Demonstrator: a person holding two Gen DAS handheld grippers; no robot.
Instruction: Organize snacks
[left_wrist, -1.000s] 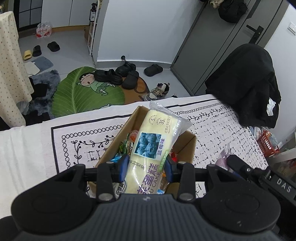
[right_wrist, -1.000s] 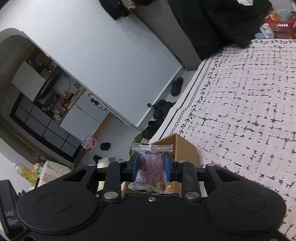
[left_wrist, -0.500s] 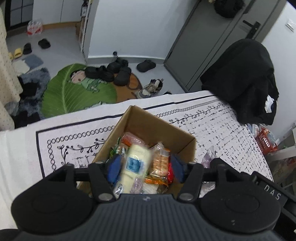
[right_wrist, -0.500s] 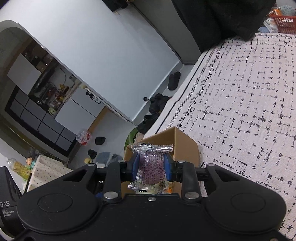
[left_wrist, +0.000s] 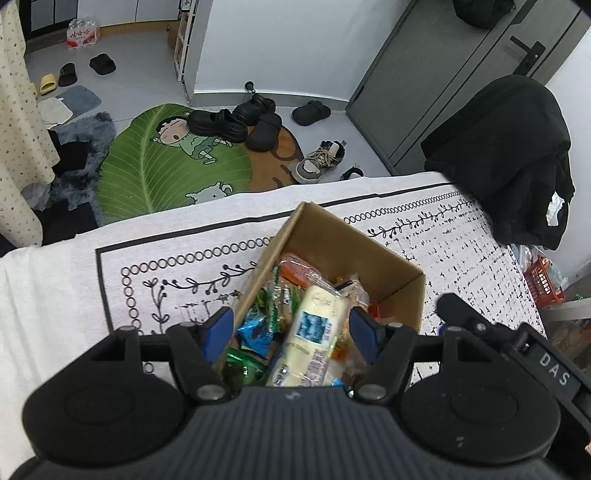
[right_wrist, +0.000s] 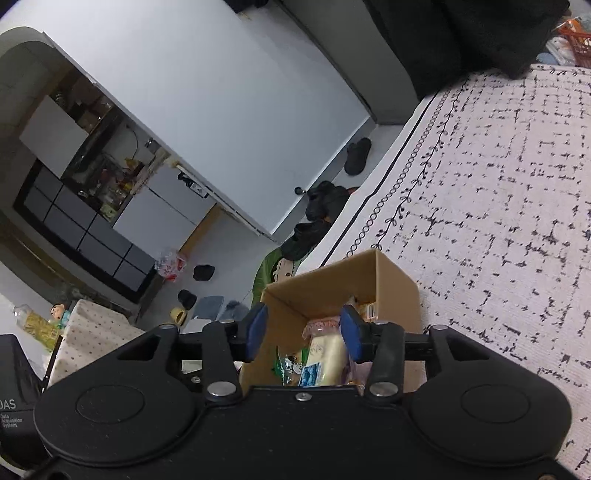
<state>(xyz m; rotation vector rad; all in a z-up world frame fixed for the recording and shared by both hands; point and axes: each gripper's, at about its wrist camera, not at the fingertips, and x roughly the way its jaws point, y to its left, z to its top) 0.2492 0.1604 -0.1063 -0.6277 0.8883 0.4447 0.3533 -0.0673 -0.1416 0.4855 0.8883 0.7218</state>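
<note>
Cardboard box (left_wrist: 388, 254) at lower centre now holds the yellow cake pack (left_wrist: 314, 339); left gripper (left_wrist: 291, 332) and right gripper (right_wrist: 303, 326) have just spread, both empty, deliveries done.

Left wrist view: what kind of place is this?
Most likely a lived-in home by the entrance: shoes scattered on a leaf-shaped floor mat, a grey door, and a cardboard box of snacks on a patterned cloth.

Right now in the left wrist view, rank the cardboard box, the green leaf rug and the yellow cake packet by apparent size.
1. green leaf rug
2. cardboard box, possibly similar; it sits nearer the camera
3. yellow cake packet
</note>
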